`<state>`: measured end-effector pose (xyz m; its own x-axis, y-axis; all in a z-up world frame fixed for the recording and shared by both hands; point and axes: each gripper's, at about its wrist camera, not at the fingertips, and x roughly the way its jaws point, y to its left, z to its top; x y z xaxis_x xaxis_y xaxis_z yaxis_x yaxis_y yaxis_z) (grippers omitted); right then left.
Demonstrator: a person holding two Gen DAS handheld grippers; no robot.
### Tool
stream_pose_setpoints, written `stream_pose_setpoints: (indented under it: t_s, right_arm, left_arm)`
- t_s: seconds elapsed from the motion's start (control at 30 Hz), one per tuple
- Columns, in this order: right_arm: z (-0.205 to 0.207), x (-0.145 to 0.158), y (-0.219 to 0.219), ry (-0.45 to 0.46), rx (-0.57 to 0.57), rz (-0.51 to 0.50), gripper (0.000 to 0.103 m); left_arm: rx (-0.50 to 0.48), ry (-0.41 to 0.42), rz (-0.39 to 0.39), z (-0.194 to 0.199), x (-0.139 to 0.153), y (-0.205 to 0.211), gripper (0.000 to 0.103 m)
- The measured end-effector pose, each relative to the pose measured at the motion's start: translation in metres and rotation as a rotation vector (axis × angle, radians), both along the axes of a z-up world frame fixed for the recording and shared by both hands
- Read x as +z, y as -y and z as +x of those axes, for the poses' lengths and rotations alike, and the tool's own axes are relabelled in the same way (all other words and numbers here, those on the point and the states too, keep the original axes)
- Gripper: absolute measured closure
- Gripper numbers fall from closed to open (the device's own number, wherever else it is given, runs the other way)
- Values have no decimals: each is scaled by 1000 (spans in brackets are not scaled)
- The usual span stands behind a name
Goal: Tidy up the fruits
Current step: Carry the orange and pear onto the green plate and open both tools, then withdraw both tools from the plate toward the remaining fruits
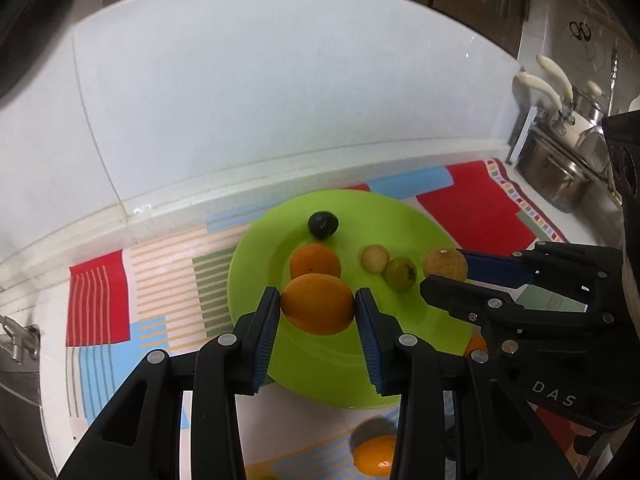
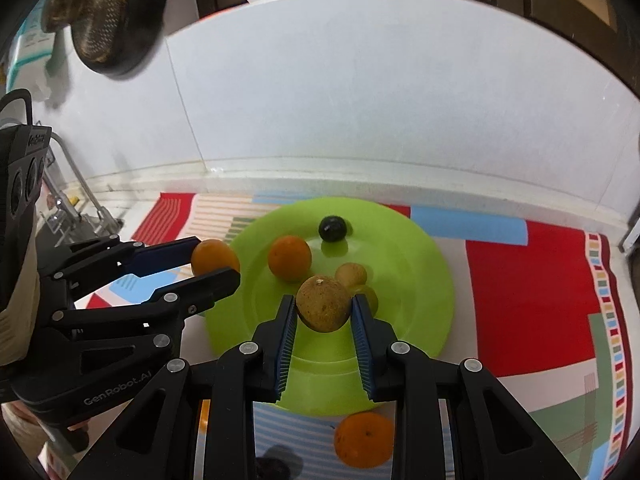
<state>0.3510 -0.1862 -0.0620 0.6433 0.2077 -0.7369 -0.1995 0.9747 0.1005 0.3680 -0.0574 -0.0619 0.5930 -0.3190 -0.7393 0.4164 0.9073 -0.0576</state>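
Observation:
A green plate (image 1: 400, 224) (image 2: 416, 264) lies on a patterned mat. On it sit an orange (image 1: 315, 261) (image 2: 289, 258), a dark plum (image 1: 323, 224) (image 2: 332, 228), a pale round fruit (image 1: 374, 258) (image 2: 351, 274) and a green fruit (image 1: 400, 273) (image 2: 370, 296). My left gripper (image 1: 317, 304) (image 2: 218, 260) is shut on an orange fruit (image 1: 318, 303) (image 2: 214, 258) above the plate's left part. My right gripper (image 2: 324, 310) (image 1: 448, 270) is shut on a brown round fruit (image 2: 323, 304) (image 1: 445, 266) above the plate.
Another orange (image 1: 374, 460) (image 2: 363, 439) lies on the mat (image 1: 100, 300) (image 2: 532, 300) in front of the plate. Steel pots (image 1: 560, 176) stand at the right, a sink tap (image 2: 76, 184) at the left. A white tiled wall (image 1: 280, 100) runs behind.

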Motion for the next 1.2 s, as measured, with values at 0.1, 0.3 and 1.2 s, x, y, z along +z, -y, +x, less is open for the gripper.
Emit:
stream_pose_setpoints:
  t_s: [0.1,0.3,1.2]
  right_arm:
    - [6,-8,1,-21,1,5,74]
    - [13,-22,2,-54,0,8,74]
    - [-30,7,6,14,-35,46,72]
  left_arm:
    - [-7,-14,7,5,-6,2,65]
    - [-18,-48,18,13,-17,6,65]
    - [35,43,-1,-33,28,-9,58]
